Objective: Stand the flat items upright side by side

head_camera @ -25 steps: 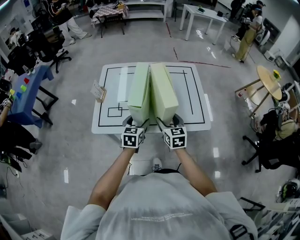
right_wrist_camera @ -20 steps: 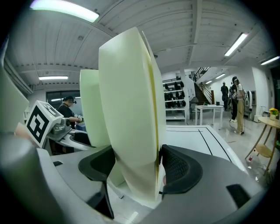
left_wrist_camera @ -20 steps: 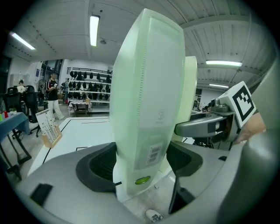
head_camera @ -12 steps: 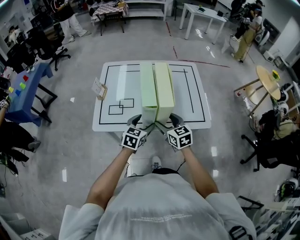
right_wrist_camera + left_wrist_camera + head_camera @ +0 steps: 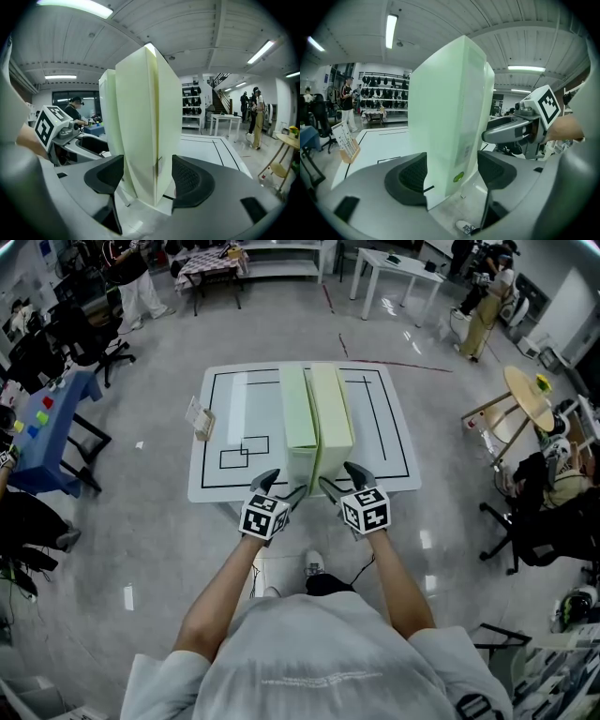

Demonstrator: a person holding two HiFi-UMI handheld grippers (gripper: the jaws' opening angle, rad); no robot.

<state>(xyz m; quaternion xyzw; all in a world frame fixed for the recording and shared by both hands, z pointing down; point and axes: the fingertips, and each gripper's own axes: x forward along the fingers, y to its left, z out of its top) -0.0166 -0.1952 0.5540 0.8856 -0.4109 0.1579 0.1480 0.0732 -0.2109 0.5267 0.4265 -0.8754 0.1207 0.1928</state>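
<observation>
Workshop floor; white table with black outlines (image 5: 225, 399) at centre; left pale green flat box (image 5: 298, 418) and right pale green flat box (image 5: 330, 413) upright on it, broad faces touching; left gripper (image 5: 284, 484) clamped on near end of former, right gripper (image 5: 337, 476) on latter; presumably steadying both against tipping.

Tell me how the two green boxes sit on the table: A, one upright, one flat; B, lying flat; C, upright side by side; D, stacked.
C: the left box and the right box both stand on edge next to each other on the table.
</observation>
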